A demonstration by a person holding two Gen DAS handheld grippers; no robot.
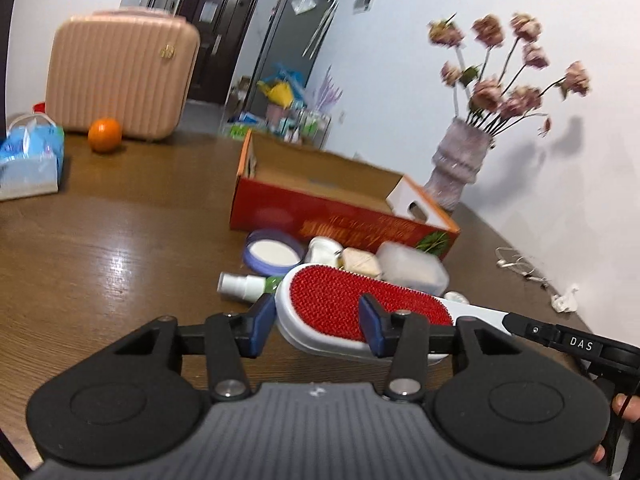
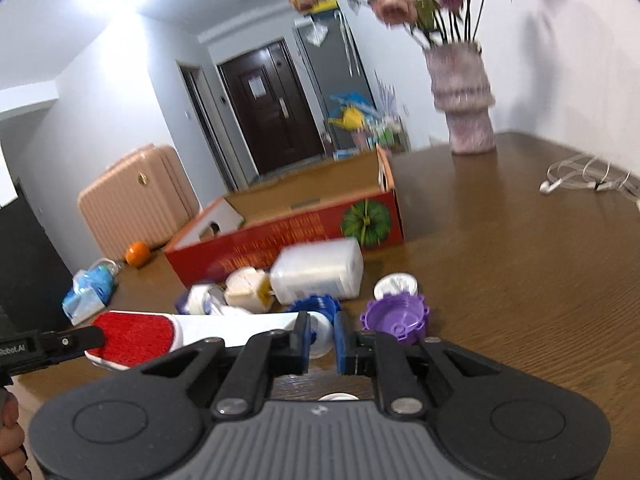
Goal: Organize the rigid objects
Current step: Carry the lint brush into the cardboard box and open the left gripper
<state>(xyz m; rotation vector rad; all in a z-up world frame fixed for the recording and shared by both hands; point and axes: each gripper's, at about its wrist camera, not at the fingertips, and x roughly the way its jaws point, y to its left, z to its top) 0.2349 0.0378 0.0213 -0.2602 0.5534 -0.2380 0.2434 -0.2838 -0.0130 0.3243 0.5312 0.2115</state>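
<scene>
Since the red cardboard box (image 1: 344, 216) looks empty as far as both views reach inside, I'd judge the task barely started: nothing is sorted yet. All the small items sit in a loose cluster on the bench (image 1: 120, 248), just in front of the box's long side.

Cluster contents:
- lint brush (image 1: 340, 304), red pad up, white handle
- purple-rimmed lid (image 1: 273, 255)
- small spray bottle (image 1: 244, 285) lying flat
- translucent white container (image 2: 318, 274) on its side
- purple cap (image 2: 396, 314), blue cap (image 2: 316, 305), small white round lid (image 2: 396, 285)
- a couple of cream/white pieces I can't identify through blur

Left gripper (image 1: 316, 326): jaws spread wide, straddling the brush head. One finger sits off the rounded end, the other over the red pad. No clamp visible; contact unclear, so I read it as not yet gripping.

Right gripper (image 2: 322, 340): jaws close together with a narrow gap, a white cylindrical item with the blue cap behind it sitting in that gap. Can't tell whether the pads actually press it or just frame it. In the left view, one of its fingers (image 1: 532, 329) meets the brush handle's tip.

Left to do, my guess: essentially everything, brush first, then the remaining cluster into the box.

Orange (image 1: 105, 135), tissue pack (image 1: 30, 160), pink case (image 1: 120, 76), vase (image 1: 460, 168) and cable (image 2: 588, 178) stand well apart from the pile.
</scene>
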